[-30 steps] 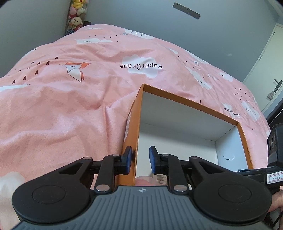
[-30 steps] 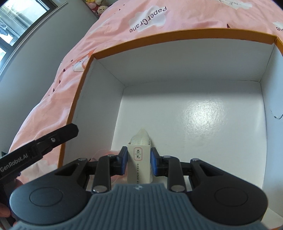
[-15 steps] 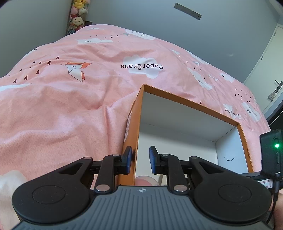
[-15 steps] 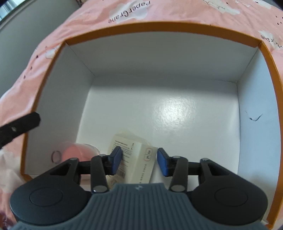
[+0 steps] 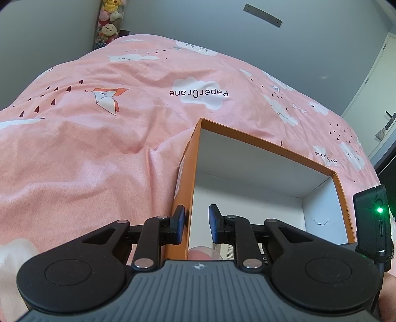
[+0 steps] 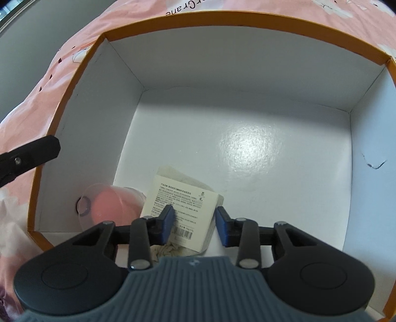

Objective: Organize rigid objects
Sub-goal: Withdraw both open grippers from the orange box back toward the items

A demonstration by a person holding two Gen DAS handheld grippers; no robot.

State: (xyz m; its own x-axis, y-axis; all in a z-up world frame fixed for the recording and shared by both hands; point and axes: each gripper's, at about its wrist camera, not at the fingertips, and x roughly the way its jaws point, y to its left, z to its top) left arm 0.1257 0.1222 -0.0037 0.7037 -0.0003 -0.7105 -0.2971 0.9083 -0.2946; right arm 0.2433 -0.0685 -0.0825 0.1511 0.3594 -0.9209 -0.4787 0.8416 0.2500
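Both sets of jaws are standing apart, neither gripping anything. Right gripper (image 6: 194,223) is hovering inside the orange box (image 6: 74,81) with its blue pads (image 6: 168,220) spread wide; small white carton (image 6: 183,210) is lying flat on the white box floor under and between the pads, printed side with barcode facing up, not clamped. Whether the left pad is grazing the carton top, cannot tell. Carton is sitting tilted, near the front-left corner of the box. Just beside it on the left, clear plastic case with a pink sponge (image 6: 109,205) is resting against the left wall. Bit of crumpled off-white material is peeking out under the carton's near edge, hard to identify.

Left gripper (image 5: 196,224) is sitting at the box's left wall (image 5: 184,198), one pad outside the wall, the other inside, straddling the orange rim; a gap is showing on each side, so the wall isn't pinched. Left-wrist view is also catching a sliver of the pink sponge case below the fingers and part of the right gripper's black body with a green light (image 5: 380,210) at right edge.

Box is resting on the pink bedspread (image 5: 99,148) with cloud prints. Plush toys (image 5: 109,22) are stacked in the far corner by the grey wall.
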